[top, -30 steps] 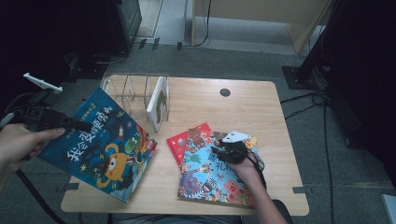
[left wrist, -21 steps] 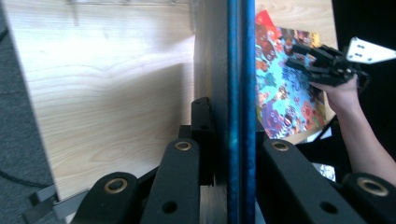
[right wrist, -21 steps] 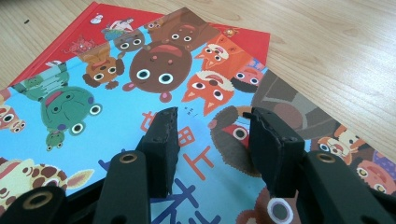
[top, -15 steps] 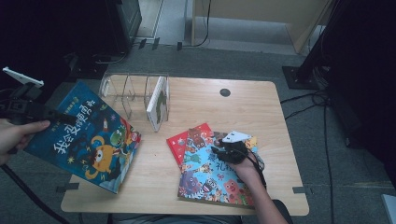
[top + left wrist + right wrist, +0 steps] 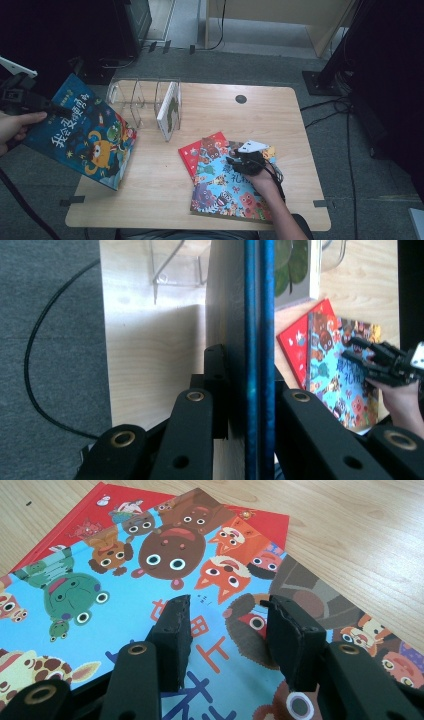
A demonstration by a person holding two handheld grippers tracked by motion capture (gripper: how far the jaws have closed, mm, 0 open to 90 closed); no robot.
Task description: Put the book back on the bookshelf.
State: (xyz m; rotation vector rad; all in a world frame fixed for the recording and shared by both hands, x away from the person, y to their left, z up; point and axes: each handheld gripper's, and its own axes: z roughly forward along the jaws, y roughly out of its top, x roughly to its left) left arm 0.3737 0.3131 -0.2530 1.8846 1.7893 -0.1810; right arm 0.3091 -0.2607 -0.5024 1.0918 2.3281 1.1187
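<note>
High view: the left tongs [image 5: 30,102], held in the person's left hand [image 5: 15,129], grip the upper left edge of a dark blue picture book [image 5: 82,132]. Its cover carries big yellow Chinese characters and cartoon monsters (the characters are too small to read with certainty). The book hangs tilted past the table's [image 5: 210,107] left edge, with only its lower right corner over the wood; a second ago it lay further in over the table, and it has since been carried left and a little up. A clear wire book rack [image 5: 132,97] stands at the table's back left with one book [image 5: 169,111] upright in it. The right tongs [image 5: 239,162] rest on a light blue animal book [image 5: 225,192] that overlaps a red book [image 5: 192,152]; they have not moved.

Left gripper view: the blue book's edge [image 5: 260,340] runs straight up between the jaws, which are clamped on it.

Right gripper view: the jaws stand apart with nothing between them, just over the animal cover's red Chinese lettering.
</note>
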